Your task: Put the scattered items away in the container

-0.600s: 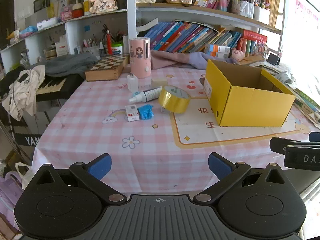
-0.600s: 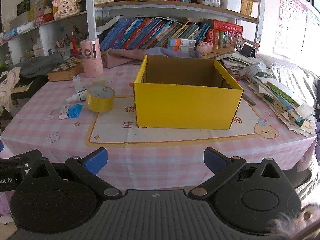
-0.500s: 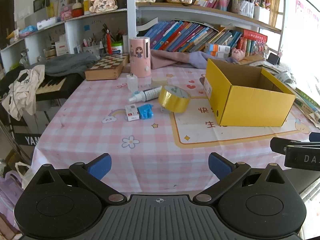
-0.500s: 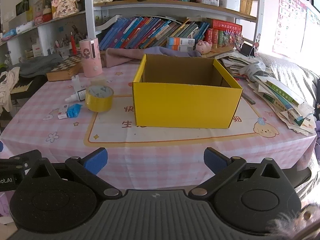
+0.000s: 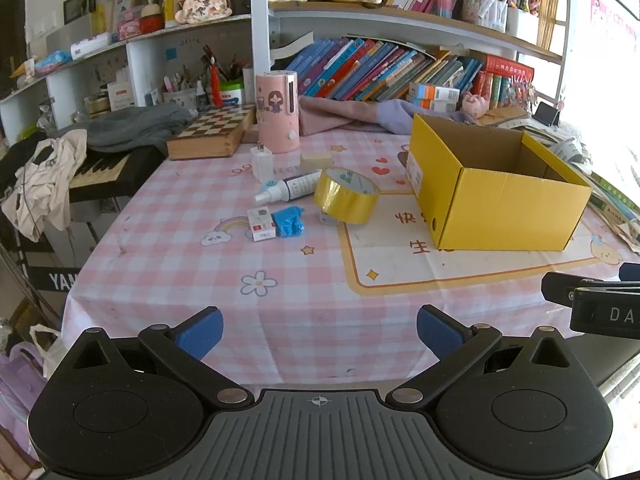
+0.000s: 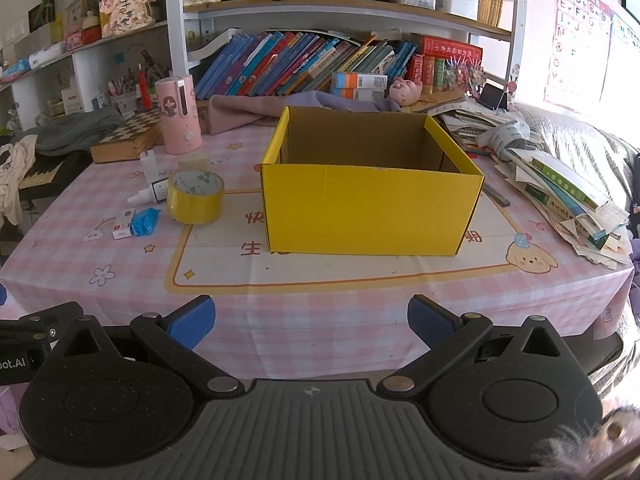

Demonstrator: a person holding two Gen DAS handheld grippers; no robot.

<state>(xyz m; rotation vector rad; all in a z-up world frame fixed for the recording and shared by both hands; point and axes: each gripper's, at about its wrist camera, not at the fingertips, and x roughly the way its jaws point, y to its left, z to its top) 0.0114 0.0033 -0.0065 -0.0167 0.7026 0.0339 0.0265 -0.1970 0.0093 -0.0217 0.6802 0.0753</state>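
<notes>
Side by side at the near edge of a pink-checked bench (image 5: 168, 280), the left tongs (image 5: 319, 328) and the right tongs (image 6: 311, 318) both stand spread wide, with nothing between their blue pads. Beyond the right tongs sits an open yellow cardboard box (image 6: 370, 208), upright on a cream mat printed with red characters, its inside apparently bare. Left of the box the scattered items lie clustered: a roll of yellow tape (image 5: 346, 197) just beside the box's near corner, a small white spray bottle (image 5: 289, 190) on its side touching the roll, a small white box (image 5: 262, 224) against a crumpled blue wrapper (image 5: 289, 221), and a white plug adapter (image 5: 262, 165) standing near a pink cylindrical dispenser (image 5: 277, 111). A chessboard box (image 5: 212, 134) lies at the far left edge, below crowded bookshelves.
</notes>
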